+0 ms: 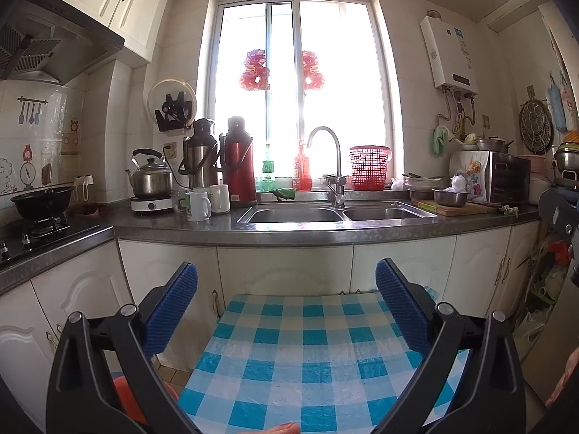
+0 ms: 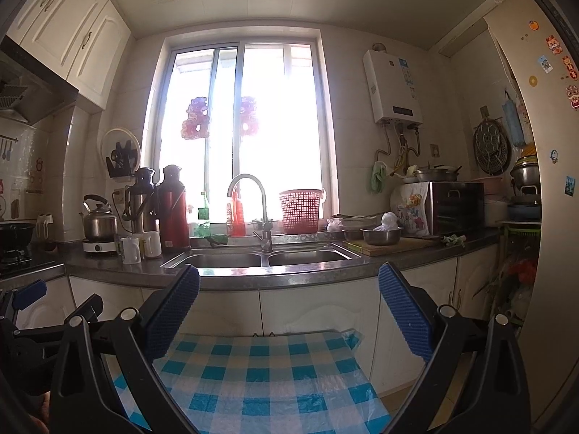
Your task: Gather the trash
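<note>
My left gripper (image 1: 286,282) is open and empty, held above a small table with a blue and white checked cloth (image 1: 307,354). My right gripper (image 2: 289,285) is also open and empty above the same cloth (image 2: 260,379). Both face the kitchen counter (image 1: 289,233) with the double sink (image 1: 336,213). A crumpled white piece (image 2: 389,221) sits in a steel bowl (image 2: 381,235) on the counter to the right. A green scrap (image 2: 454,240) lies on the counter by the oven. No trash is between either pair of fingers.
Kettle (image 1: 150,177), two thermos flasks (image 1: 237,161), white mugs (image 1: 206,200) stand left of the sink. A red basket (image 1: 369,166) is on the sill. A small oven (image 1: 506,177) and cutting board (image 1: 456,208) are right. A wok (image 1: 39,202) sits on the stove.
</note>
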Demonstrator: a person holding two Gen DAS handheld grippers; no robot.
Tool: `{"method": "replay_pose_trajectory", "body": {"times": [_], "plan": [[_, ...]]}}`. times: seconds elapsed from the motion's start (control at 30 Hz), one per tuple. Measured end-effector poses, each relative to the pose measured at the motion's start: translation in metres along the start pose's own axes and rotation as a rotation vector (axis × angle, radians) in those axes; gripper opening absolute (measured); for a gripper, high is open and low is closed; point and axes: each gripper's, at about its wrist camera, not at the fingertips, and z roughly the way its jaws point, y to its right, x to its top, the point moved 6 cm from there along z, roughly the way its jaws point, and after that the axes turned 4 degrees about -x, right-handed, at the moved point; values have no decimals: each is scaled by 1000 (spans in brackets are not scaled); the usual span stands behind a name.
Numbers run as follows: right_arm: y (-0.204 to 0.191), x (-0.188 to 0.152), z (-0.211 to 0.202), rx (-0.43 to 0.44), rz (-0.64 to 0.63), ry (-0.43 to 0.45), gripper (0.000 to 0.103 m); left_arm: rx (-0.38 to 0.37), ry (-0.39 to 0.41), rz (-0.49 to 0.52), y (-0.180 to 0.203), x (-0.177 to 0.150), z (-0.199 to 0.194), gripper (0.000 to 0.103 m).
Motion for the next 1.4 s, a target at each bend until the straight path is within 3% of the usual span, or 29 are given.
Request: {"method": "replay_pose_trajectory", "body": {"times": [0.73, 1.17, 1.27, 1.4], "plan": [[1, -14, 13, 3, -6, -37, 98, -7, -22, -1, 4, -10, 11, 99], [6, -49, 49, 10, -7, -124, 98, -35, -109, -28, 8, -38, 53, 99], [9, -68, 66, 10, -1, -175, 98, -49, -170, -24, 12, -60, 74, 99], [11, -108, 100, 10, 1, -288, 98, -58, -355, -41, 20, -118, 119, 99]]}}
